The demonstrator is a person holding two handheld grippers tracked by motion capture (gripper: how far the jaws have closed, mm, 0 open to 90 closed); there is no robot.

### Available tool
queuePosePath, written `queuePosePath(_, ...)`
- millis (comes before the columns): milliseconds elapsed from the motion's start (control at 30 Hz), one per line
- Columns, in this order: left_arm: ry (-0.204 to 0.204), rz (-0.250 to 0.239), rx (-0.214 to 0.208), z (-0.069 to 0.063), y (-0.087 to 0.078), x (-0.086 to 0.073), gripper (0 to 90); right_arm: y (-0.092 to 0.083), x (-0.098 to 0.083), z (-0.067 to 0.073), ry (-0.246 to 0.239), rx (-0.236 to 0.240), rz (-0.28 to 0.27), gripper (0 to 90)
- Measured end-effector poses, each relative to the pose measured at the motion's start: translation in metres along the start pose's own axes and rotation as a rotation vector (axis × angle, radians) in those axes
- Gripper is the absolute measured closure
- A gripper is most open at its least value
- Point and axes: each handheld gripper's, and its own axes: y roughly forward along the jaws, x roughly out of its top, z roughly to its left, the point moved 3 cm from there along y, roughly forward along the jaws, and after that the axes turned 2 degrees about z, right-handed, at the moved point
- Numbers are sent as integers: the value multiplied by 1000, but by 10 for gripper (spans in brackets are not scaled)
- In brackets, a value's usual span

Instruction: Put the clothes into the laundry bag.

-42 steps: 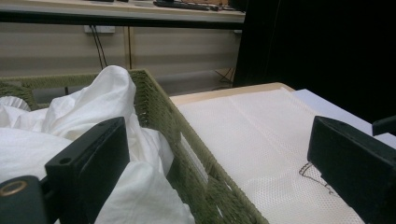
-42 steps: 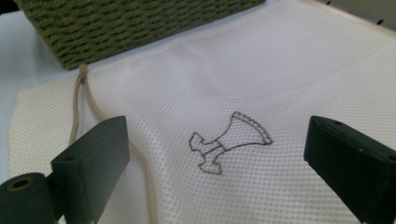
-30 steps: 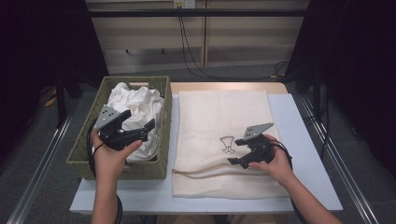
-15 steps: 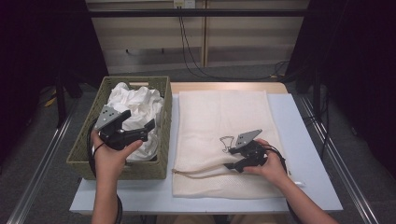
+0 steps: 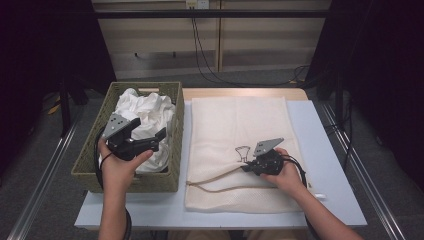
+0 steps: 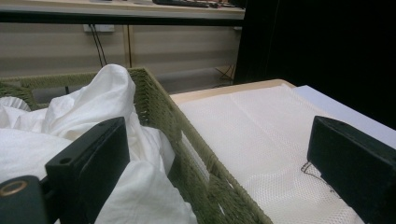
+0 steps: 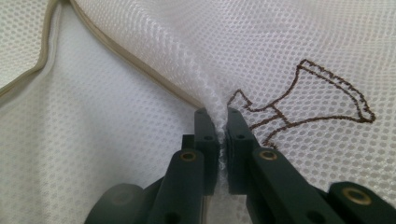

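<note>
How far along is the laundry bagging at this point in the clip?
Early. Done: the mesh bag lies flat on the table. In hand: the right hand-held gripper has just closed its jaws, pinching a fold of the bag's top layer by the opening. The left hand-held gripper is open above the basket. Left: the white clothes all sit in the basket; none bagged.

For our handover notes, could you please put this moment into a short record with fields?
work in hand: pinching up the mesh laundry bag
right gripper: jaws have just closed, shut on a fold of the mesh beside the brown stitched motif
left gripper: open, holding nothing, above the basket
basket: green woven, left of the bag, holds white cloth
table: bag lies flat on it
</note>
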Motion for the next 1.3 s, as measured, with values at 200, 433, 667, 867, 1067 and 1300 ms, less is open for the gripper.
queuePosePath(200, 5, 4, -4, 0, 2, 0, 56, 3, 15, -17, 52, -14, 14, 875)
queuePosePath(433, 4, 3, 5, 2, 2, 0, 56, -2, 40, -37, 30, -49, 13, 876)
queuePosePath(667, -6, 8, 13, 4, 2, -1, 56, -4, 60, -50, 46, -39, 12, 877)
queuePosePath(867, -12, 19, 28, 8, 4, -1, 56, -11, 75, -57, 42, -37, -4, 877)
queuePosePath(1067, -28, 51, 37, 16, 7, -3, 53, -16, 89, -65, 45, -33, -20, 878)
queuePosePath(1300, -19, 150, 99, 38, 12, -2, 37, -21, 104, -70, 42, -51, -53, 878)
